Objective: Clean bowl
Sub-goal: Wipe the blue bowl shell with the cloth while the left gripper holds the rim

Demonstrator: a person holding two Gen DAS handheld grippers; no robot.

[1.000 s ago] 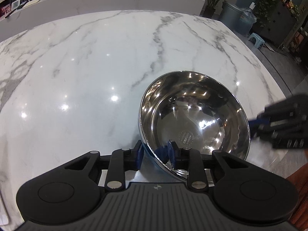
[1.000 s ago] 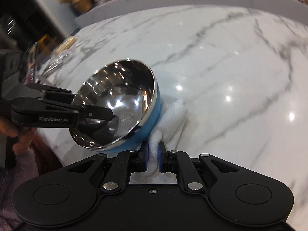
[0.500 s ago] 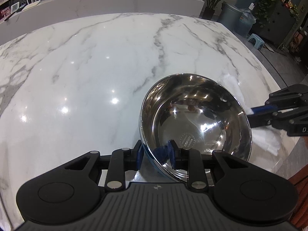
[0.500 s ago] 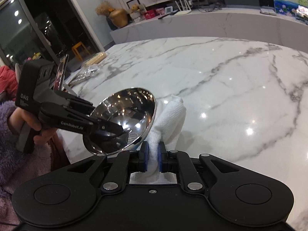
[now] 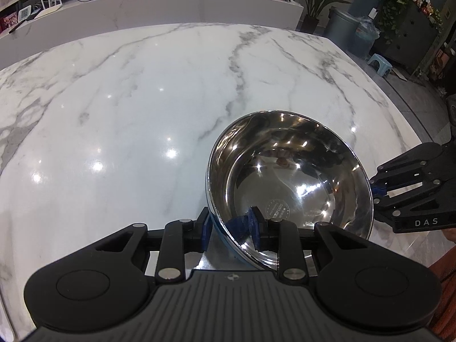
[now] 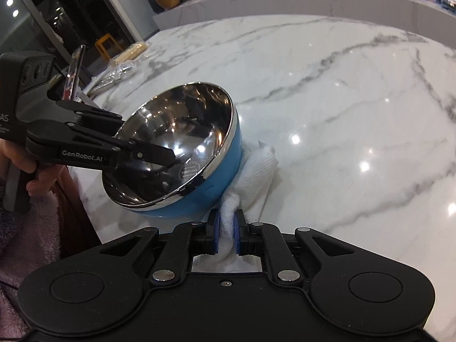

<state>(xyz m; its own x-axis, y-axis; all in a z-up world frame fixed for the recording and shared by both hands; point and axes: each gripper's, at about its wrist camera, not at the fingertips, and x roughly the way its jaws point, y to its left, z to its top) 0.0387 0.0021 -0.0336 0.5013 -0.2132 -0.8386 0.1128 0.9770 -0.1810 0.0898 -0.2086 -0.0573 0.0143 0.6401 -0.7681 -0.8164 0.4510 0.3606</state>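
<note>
A steel bowl with a blue outside is held tilted above the marble table. My left gripper is shut on the bowl's near rim, one finger inside, one outside. In the right wrist view the bowl faces the camera, with the left gripper clamped on its rim. My right gripper is shut on a white cloth pressed against the bowl's blue outer wall. The right gripper also shows in the left wrist view, just right of the bowl.
The table's near edge runs under the bowl. Plastic-wrapped items lie at the table's far left corner. A long marble counter stands behind the table. A blue stool and bins stand on the floor at right.
The bowl and cloth have lifted a little from the table and stay together. The right gripper's view has swung up and back, with the cloth still against the bowl's outside.
</note>
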